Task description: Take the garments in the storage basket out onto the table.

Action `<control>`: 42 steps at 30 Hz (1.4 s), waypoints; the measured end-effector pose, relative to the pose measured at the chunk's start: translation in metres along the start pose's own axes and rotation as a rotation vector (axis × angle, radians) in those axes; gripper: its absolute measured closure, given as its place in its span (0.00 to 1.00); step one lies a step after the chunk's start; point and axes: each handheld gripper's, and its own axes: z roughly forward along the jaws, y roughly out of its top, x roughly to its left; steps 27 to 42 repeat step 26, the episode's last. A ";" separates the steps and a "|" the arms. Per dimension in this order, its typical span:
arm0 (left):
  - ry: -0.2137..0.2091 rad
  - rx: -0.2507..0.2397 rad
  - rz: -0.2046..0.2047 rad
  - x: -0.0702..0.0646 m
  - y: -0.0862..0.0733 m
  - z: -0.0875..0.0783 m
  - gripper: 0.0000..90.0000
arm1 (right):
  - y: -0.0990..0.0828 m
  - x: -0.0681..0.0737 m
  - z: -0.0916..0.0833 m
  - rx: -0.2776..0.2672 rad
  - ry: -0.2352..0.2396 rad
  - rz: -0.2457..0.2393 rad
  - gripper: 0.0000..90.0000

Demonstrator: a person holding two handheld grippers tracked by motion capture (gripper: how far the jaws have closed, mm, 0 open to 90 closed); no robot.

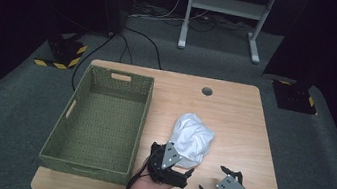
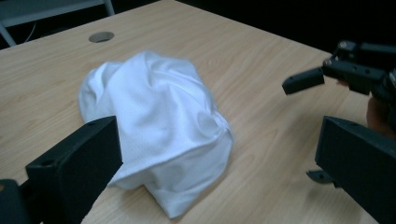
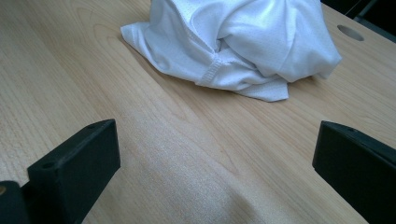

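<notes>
Two grippers sit at the near edge of the table (image 1: 251, 137), and both have their jaws wide apart with nothing in them. The left gripper (image 1: 173, 168) is closest to the white shirt (image 1: 193, 137), almost touching its near edge; in the left gripper view the shirt (image 2: 159, 135) lies right between and ahead of the jaws. The right gripper (image 1: 223, 188) waits a little to the side, near the shirt but apart from it. The shirt is crumpled in a heap in the middle of the table, not lifted at all. Farther off to the left stands a green basket (image 1: 108, 78), and it has nothing inside. So the job looks like it is just starting: the shirt is not grabbed yet, and picking it up and putting it in the basket are probably both left to do.
</notes>
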 end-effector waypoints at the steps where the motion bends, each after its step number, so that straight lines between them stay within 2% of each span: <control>1: -0.003 0.003 0.005 -0.001 -0.003 0.000 0.01 | 0.000 0.000 0.000 0.001 0.000 0.001 0.00; 3: -0.016 0.030 0.015 -0.004 -0.012 0.002 0.01 | 0.000 0.000 0.000 0.003 0.000 0.000 0.00; 7: -0.022 0.074 0.008 -0.004 -0.029 0.008 0.01 | 0.000 0.001 0.000 0.004 -0.002 -0.003 0.00; 14: -0.014 0.144 0.002 0.000 -0.057 0.020 0.01 | 0.000 0.001 0.000 0.006 -0.001 -0.007 0.00; 16: -0.011 0.162 0.000 0.001 -0.059 0.022 0.00 | 0.000 0.001 0.000 0.005 0.000 -0.004 0.00; 21: -0.012 0.156 -0.011 0.001 -0.060 0.023 0.01 | 0.000 0.000 0.000 -0.002 0.002 -0.001 0.00; 42: -0.018 0.165 -0.010 0.001 -0.060 0.024 0.00 | 0.000 -0.001 -0.001 -0.006 0.005 0.005 0.00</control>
